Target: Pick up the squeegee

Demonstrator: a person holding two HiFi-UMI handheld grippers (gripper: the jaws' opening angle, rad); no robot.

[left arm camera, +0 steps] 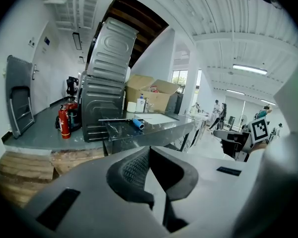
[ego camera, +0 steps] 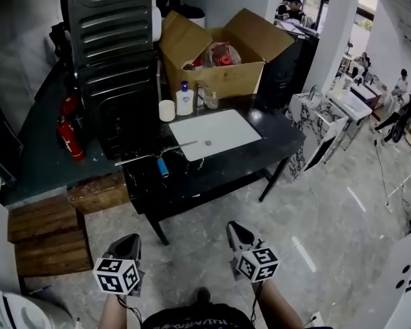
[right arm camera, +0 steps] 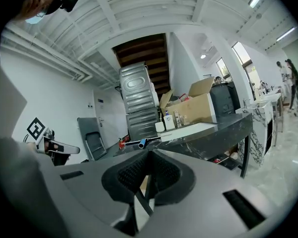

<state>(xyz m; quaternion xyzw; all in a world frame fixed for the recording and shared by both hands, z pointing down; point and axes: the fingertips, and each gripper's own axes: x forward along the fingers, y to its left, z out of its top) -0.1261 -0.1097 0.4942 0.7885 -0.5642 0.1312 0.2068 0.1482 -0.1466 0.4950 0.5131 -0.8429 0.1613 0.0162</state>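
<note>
The squeegee [ego camera: 157, 158] lies at the dark worktop's [ego camera: 219, 173] front edge, well apart from the left gripper [ego camera: 128, 242] and right gripper [ego camera: 237, 233], both with jaws pressed together and empty; it is probably light and rigid, best gripped by its blue handle [ego camera: 163, 167].

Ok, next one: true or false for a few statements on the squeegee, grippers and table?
1. The blue-handled metal squeegee lies on the dark marble table, by the white rectangular basin. True.
2. The left gripper is shut on the squeegee. False: shut on nothing, over the floor, short of the table.
3. The right gripper has its jaws wide apart. False: together, empty.
4. The brown cardboard box behind the basin is open. True.
5. The red fire extinguisher stands on the table. False: on the dark platform left of it.
</note>
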